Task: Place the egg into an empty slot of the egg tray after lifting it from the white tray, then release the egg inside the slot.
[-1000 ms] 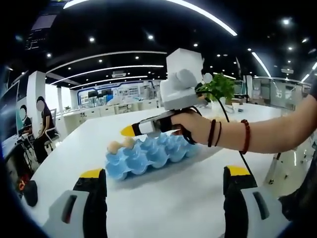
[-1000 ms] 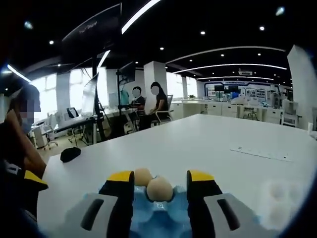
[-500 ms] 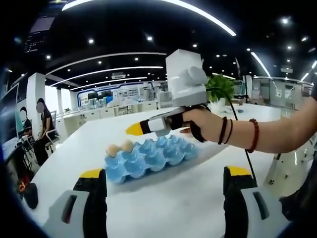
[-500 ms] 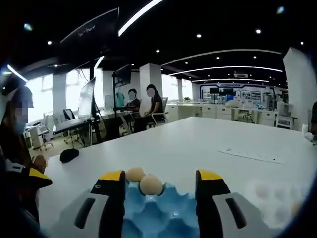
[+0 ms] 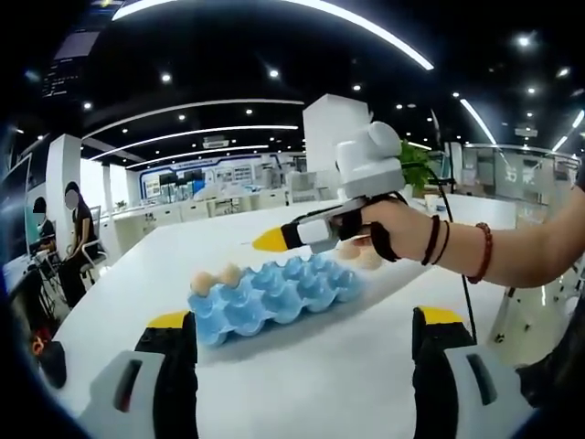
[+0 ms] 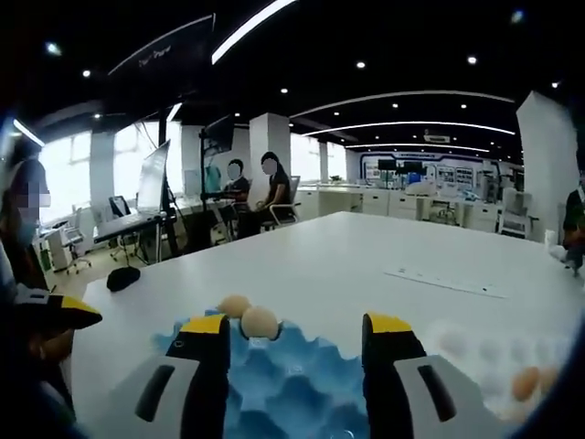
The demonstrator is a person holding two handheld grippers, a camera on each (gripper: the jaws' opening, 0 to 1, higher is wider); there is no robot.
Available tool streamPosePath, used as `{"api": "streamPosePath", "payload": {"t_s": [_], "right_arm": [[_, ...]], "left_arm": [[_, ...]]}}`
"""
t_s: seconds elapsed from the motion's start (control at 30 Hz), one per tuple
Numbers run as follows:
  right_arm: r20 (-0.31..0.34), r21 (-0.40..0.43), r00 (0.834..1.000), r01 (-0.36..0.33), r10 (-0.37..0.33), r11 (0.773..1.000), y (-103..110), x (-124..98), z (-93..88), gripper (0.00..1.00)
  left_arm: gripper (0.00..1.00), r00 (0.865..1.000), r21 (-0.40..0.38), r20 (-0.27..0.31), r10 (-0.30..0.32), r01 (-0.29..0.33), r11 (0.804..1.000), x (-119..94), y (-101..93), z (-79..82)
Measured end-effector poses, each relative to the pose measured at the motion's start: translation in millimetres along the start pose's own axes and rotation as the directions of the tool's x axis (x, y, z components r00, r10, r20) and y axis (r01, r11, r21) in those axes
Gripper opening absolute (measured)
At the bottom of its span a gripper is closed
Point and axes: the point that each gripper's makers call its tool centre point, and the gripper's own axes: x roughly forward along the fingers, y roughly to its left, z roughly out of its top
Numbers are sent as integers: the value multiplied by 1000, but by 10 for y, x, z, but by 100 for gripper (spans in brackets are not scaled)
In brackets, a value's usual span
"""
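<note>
The blue egg tray (image 5: 274,294) lies on the white table, with two eggs (image 5: 214,277) in the slots at its far-left end. My left gripper (image 5: 304,317) hangs open and empty in front of it. A hand holds my right gripper (image 5: 271,240) above the tray's right half. From the right gripper view, the right gripper (image 6: 297,326) stands open over the blue egg tray (image 6: 292,380), well behind the two eggs (image 6: 260,322), holding nothing. The white tray (image 6: 475,346) sits at the right with an egg (image 6: 523,382) in it.
A black object (image 6: 122,277) lies near the table's left edge and a sheet of paper (image 6: 448,282) farther back. My left gripper's yellow tip (image 6: 59,313) shows at the left. People sit at desks beyond the table. A green plant (image 5: 416,163) stands behind the hand.
My right gripper's jaws have spread apart, leaving the egg in a slot beside the other one, and the gripper has drawn back and up along the tray. The left gripper has stayed put.
</note>
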Motion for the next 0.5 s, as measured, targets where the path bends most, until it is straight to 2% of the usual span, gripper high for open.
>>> {"api": "streamPosePath", "payload": {"t_s": [0.5], "right_arm": [[-3,-45,996,86,-86,995,-305,-304,-125,61]], "left_arm": [[100,1000,-12,-5,8,-8,1000,42,16,-19]]}}
